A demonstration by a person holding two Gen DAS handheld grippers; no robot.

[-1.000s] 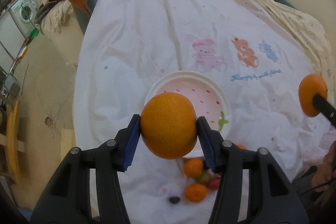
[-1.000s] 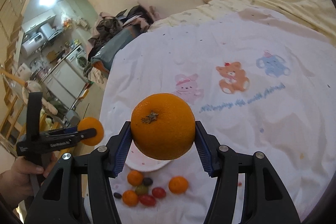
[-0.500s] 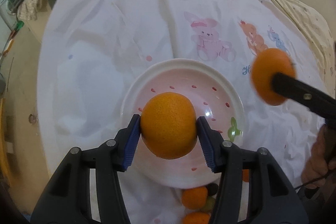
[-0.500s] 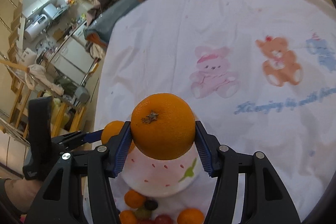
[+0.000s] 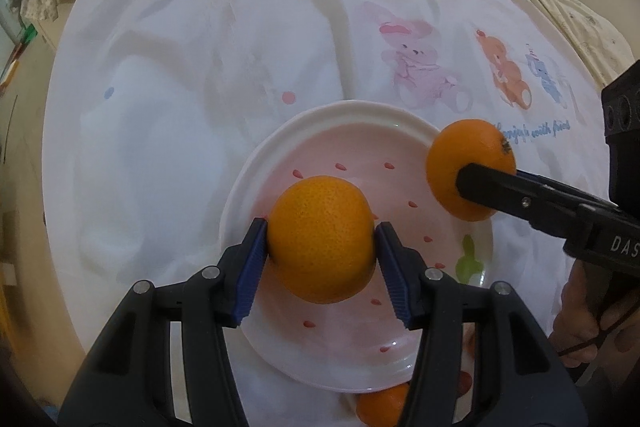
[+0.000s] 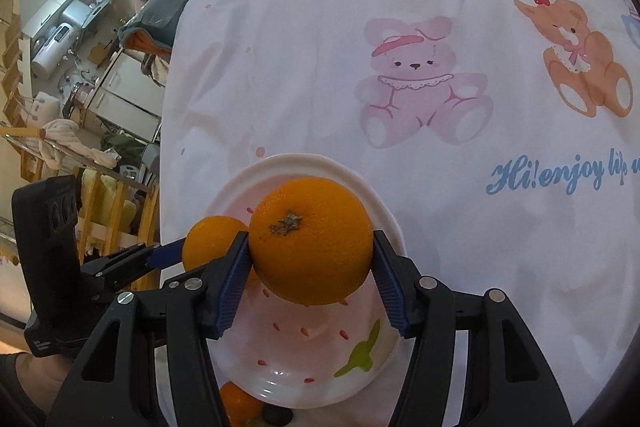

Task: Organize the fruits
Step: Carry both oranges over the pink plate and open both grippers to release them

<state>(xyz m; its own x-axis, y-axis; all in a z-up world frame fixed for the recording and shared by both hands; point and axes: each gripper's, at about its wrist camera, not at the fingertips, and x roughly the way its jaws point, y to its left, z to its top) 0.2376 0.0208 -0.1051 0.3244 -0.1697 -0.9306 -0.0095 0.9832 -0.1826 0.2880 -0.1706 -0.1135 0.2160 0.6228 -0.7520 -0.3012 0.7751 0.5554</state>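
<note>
My left gripper [image 5: 320, 259] is shut on an orange [image 5: 320, 243] and holds it over the pink-and-white plate [image 5: 280, 143]. My right gripper [image 6: 310, 269] is shut on a second orange [image 6: 312, 239] with its stem scar up, above the same plate [image 6: 320, 161]. In the left wrist view the right gripper's orange [image 5: 460, 155] hangs over the plate's right rim. In the right wrist view the left gripper's orange [image 6: 210, 237] shows at the plate's left side.
The plate lies on a white cloth with cartoon bears [image 6: 416, 95] over a bed. Small oranges and other small fruits lie at the plate's near edge [image 5: 380, 407] [image 6: 240, 403]. Kitchen furniture and clutter stand off the bed's left edge [image 6: 80, 67].
Both grippers have come down and closer over the plate, each still holding its orange. The right gripper's orange has moved in to the plate's right rim.
</note>
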